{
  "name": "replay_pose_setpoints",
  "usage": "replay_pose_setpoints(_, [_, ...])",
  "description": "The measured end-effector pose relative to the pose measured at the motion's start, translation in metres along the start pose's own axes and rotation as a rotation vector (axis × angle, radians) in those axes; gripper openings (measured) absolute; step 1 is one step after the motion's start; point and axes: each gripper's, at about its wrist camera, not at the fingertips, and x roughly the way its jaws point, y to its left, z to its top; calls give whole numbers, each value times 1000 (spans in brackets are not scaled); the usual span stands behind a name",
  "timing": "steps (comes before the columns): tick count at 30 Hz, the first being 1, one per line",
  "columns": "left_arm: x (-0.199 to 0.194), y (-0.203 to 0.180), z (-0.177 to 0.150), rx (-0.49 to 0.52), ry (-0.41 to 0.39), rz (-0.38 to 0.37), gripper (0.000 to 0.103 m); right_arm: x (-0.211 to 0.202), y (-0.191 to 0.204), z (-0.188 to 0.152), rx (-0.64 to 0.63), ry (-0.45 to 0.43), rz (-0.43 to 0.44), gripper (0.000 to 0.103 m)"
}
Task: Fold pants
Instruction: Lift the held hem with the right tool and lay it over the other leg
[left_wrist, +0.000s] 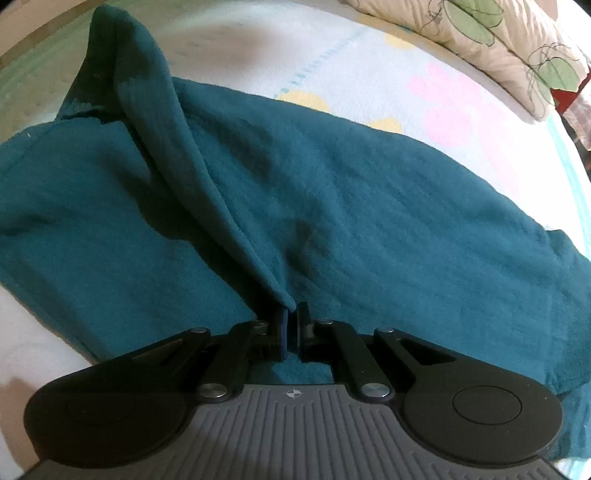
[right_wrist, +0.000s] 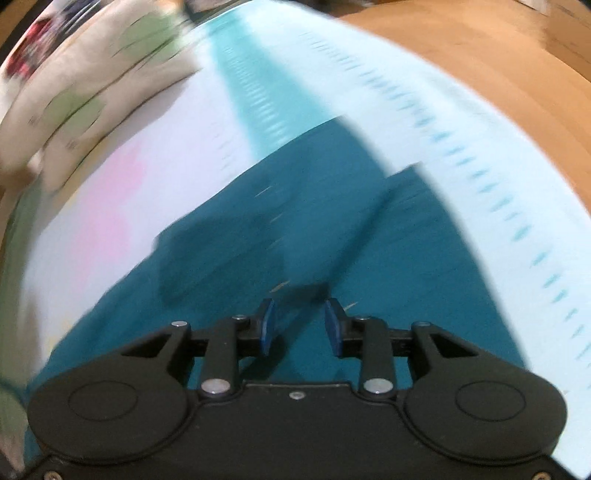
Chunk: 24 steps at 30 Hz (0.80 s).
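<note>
Teal pants (left_wrist: 351, 206) lie spread over a bed. My left gripper (left_wrist: 291, 314) is shut on an edge of the pants, and a long fold of teal cloth (left_wrist: 177, 147) rises from its tips and stretches up to the far left. In the right wrist view, which is blurred by motion, the same teal pants (right_wrist: 280, 229) lie under my right gripper (right_wrist: 301, 325). Its blue pads (right_wrist: 267, 325) stand apart with a gap between them. A loose flap of teal cloth (right_wrist: 306, 291) sits just past the tips, and the pads do not press on it.
The bed sheet (left_wrist: 424, 74) is white with pink and yellow flower prints and a light blue stripe (right_wrist: 255, 81). A cream pillow with green leaf print (left_wrist: 498, 33) lies at the far right. A brown wooden surface (right_wrist: 461, 55) lies beyond the bed's edge.
</note>
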Motion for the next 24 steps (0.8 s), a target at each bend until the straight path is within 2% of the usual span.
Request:
replay_pose_setpoints(8, [2,0,19,20,7,-9,4,26,-60,23,177,-63,-39,43])
replay_pose_setpoints(12, [-2,10,18,19,8,-3,4,35,-69,17,170,-64,-38,43])
replay_pose_setpoints(16, [-7,3,4,38,3,8,4,49,-59,25,136,-65,-25,43])
replay_pose_setpoints(24, [-4,-6,0,47,4,19,4,72,-45,42,173,-74,46,48])
